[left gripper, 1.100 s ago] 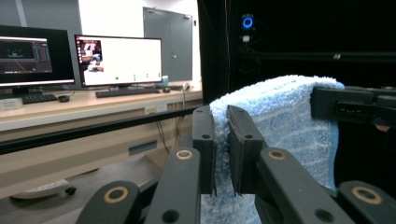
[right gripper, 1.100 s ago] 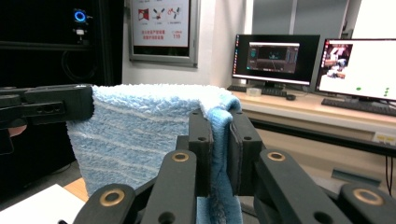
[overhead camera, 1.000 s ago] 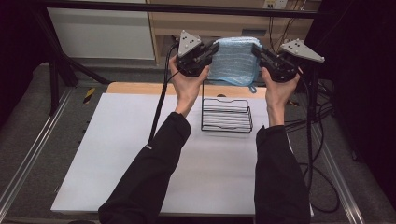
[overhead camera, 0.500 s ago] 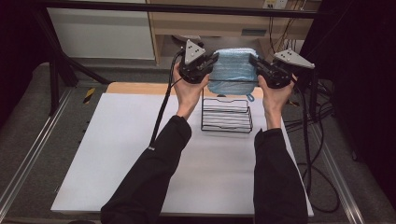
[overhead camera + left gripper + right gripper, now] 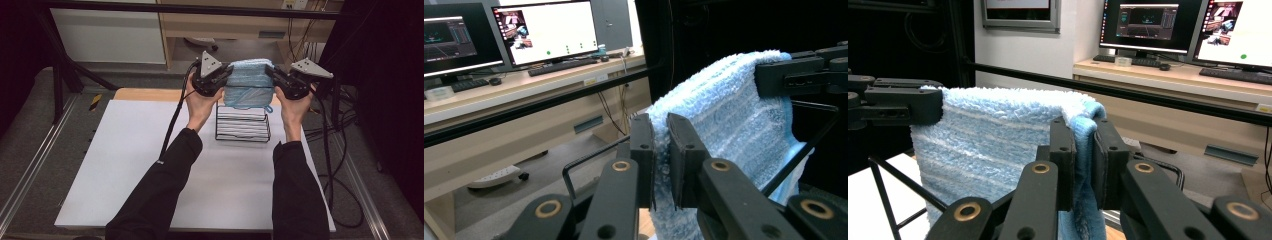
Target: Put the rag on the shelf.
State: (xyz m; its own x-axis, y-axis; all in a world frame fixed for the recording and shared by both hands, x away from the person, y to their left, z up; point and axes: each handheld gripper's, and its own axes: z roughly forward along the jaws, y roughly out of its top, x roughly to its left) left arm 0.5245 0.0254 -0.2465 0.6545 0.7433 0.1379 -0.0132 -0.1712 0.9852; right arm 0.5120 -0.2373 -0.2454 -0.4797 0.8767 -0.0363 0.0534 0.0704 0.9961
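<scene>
— While both grippers were raised over the counter (image 5: 125,165), what did each hold?
— Item one: blue towel (image 5: 248,85), folded, stretched between them above the wire rack (image 5: 242,125) near the counter's far edge. Left gripper (image 5: 223,80): jaws pinching the towel's left top corner. Right gripper (image 5: 272,76): jaws pinching the right top corner.
— And the rack?
— Item two: black wire, upright, standing on the counter directly under the towel; whether the towel's lower edge touched it could not be told.
</scene>
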